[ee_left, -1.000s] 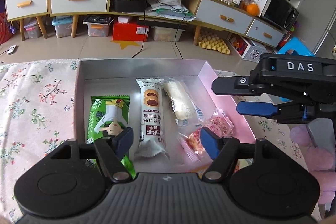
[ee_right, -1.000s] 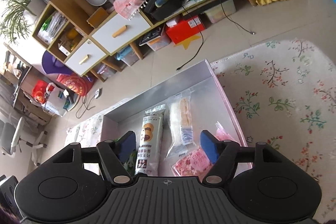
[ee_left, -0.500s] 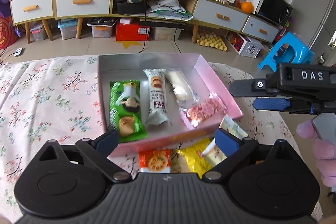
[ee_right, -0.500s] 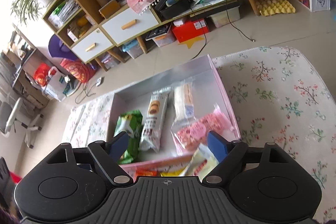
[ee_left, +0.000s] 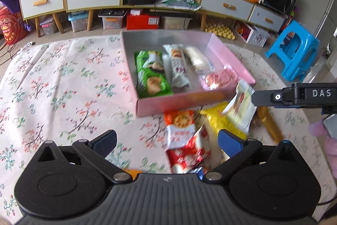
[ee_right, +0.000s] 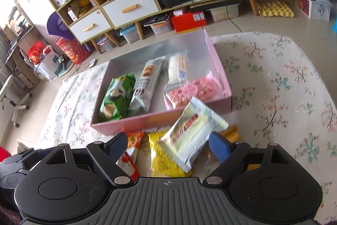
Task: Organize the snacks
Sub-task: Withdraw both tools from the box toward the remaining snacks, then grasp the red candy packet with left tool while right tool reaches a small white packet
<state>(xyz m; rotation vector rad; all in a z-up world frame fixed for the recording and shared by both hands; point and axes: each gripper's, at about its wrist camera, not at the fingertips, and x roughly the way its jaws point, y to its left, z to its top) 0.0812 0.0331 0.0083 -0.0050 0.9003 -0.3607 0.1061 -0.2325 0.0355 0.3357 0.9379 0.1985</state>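
Both grippers are drawn back from the pink box (ee_right: pixel 160 119), loose packets now seen before it; left gripper (ee_left: pixel 166 140) and right gripper (ee_right: pixel 168 146) jaws spread wide, empty; "DAS" is read on the right gripper

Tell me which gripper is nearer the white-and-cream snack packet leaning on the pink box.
Right. The right gripper is open with the white-and-cream packet lying between its fingers. The left gripper, also open, sits back over the red packets, left of that packet.
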